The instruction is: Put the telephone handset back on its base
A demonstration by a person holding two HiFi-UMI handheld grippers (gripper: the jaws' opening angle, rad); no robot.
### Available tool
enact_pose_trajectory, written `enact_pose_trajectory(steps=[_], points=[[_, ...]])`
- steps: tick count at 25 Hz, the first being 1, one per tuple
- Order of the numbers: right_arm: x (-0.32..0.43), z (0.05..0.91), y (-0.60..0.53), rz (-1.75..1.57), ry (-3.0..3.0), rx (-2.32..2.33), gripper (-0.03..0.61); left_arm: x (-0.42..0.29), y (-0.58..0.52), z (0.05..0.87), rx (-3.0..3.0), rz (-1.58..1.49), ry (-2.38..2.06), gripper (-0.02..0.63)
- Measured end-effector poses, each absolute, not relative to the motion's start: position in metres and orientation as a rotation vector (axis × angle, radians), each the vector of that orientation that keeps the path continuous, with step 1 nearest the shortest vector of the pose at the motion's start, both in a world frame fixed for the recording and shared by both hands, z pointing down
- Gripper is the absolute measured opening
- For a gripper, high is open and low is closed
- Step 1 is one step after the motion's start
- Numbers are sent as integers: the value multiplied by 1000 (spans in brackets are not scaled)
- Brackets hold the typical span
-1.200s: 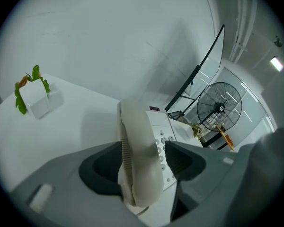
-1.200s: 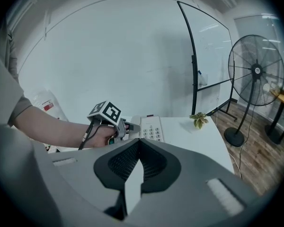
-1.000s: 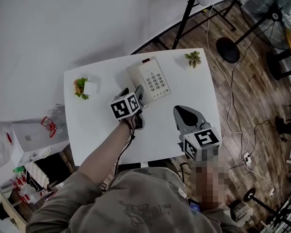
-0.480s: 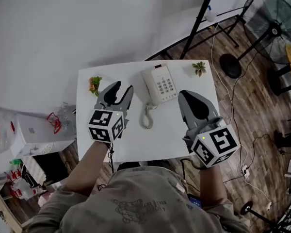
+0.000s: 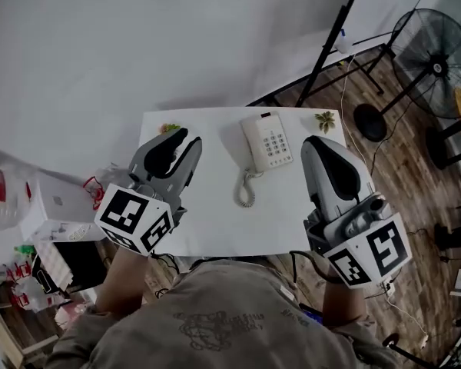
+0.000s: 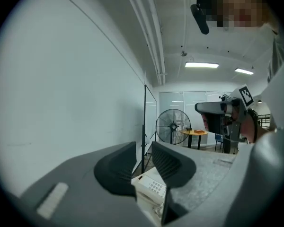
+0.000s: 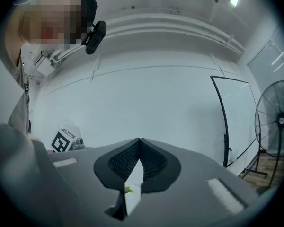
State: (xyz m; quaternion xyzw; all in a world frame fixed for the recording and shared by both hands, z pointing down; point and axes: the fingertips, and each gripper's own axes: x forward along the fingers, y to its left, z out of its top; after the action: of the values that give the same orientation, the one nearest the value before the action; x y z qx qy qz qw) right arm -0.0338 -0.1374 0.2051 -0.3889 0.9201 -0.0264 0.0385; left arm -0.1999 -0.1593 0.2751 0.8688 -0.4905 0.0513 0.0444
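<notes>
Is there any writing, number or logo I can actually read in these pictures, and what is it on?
Nothing reads clearly.
White push-button telephone: key numbers too small.
Person's grey shirt: dark chest print, blurred.
White box on the left: small mark, illegible.

On my screen the left tool and right tool were smooth light-grey shells with tapered noses, each lined inside with black ribbed pads. Behind them sat the left cube and right cube, white and printed with bold black square markers. Grey metal fittings showed just ahead of the right cube. The wearer had on a drab grey shirt with a faint printed graphic, and a thin dark cable ran below the left cube.
</notes>
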Motion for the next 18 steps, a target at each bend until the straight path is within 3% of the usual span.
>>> enact_pose_trajectory(steps=[7, 18], points=[[-36, 197, -123, -44, 2815, -1184, 25, -219, -135, 254, 2700, 218, -1583, 58], [-52, 252, -119, -171, 2931, -1204, 25, -230, -122, 301, 2632, 245, -1572, 10]])
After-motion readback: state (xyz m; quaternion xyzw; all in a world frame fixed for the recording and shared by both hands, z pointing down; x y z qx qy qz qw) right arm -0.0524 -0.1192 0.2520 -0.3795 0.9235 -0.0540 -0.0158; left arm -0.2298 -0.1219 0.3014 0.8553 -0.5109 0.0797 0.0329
